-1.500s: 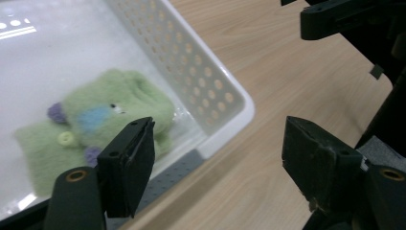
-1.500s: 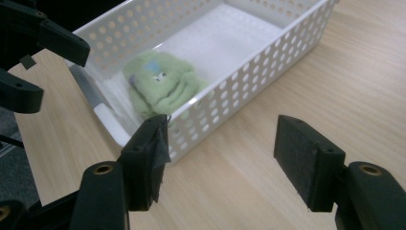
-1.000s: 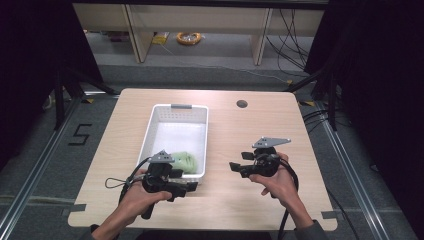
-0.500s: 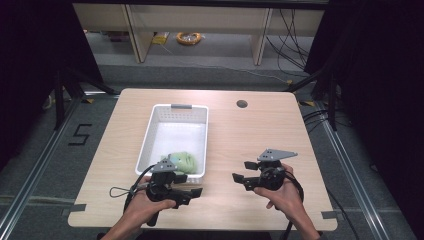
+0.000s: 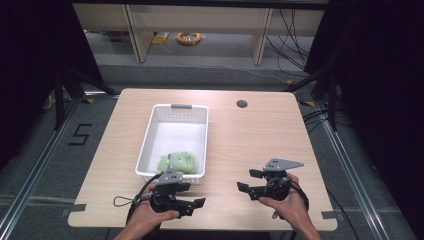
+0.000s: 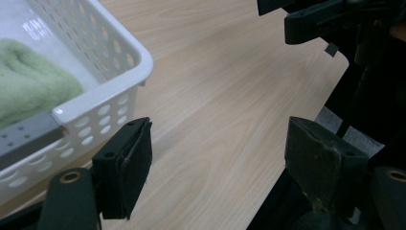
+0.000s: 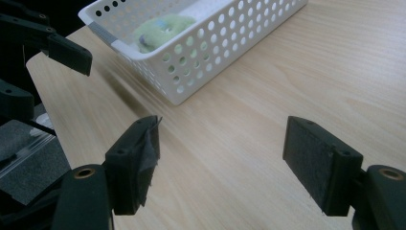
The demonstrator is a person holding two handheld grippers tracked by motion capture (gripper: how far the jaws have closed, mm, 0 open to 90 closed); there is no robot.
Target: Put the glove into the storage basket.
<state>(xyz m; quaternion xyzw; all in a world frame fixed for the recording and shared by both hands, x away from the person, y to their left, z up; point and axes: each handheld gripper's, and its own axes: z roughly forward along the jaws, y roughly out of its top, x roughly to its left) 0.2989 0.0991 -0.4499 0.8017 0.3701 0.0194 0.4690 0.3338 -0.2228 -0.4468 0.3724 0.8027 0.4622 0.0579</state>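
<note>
A white perforated basket (image 5: pixel 150 131) stands left of the table's middle, with a soft green item (image 5: pixel 178 161) at its near end. The green item (image 6: pixel 28 86) also shows past the basket's corner (image 6: pixel 139 57) in the left gripper view. My left gripper (image 5: pixel 194 195) lies just in front of the basket, near the table's front edge, open with bare wood between its pads (image 6: pixel 129 163). My right gripper (image 5: pixel 246 180) faces it from the right. Its jaws have just been opening and hold nothing. In the right gripper view the basket (image 7: pixel 225 43) and the green item (image 7: pixel 163 26) lie beyond.
A round cable hole (image 5: pixel 242 104) sits at the table's far side. The table's front edge (image 5: pixel 210 226) runs just under both hands. Behind the table is a low shelf with an orange coil (image 5: pixel 189 37). Dark curtains flank both sides.
Both hands have drawn back toward the table's near edge and sunk lower. The left gripper has come away from the basket's near end. The right jaws stand a little wider.
</note>
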